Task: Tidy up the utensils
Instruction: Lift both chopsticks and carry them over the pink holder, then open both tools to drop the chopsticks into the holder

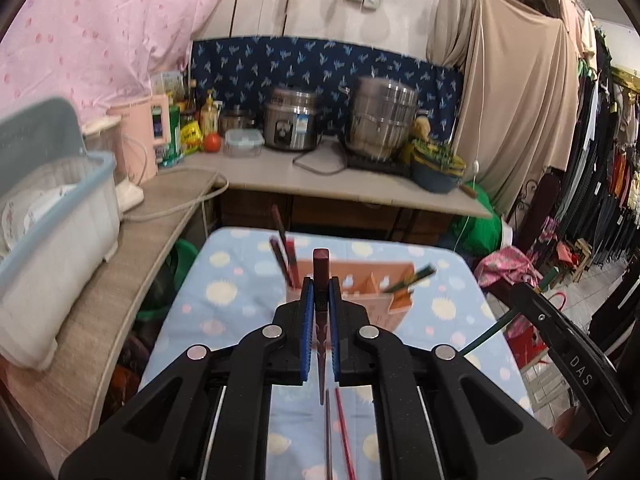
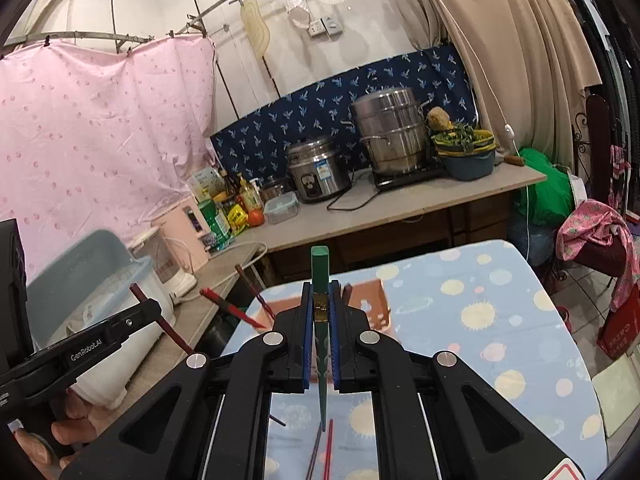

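Chopsticks: left gripper [image 1: 320, 312] clamps a maroon chopstick [image 1: 321, 276], right gripper [image 2: 321, 312] a green chopstick [image 2: 320, 276]; either could miss the pink holder's [image 1: 360, 288] far slots.

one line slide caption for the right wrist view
Right tool clamps a green chopstick above the pink utensil holder.
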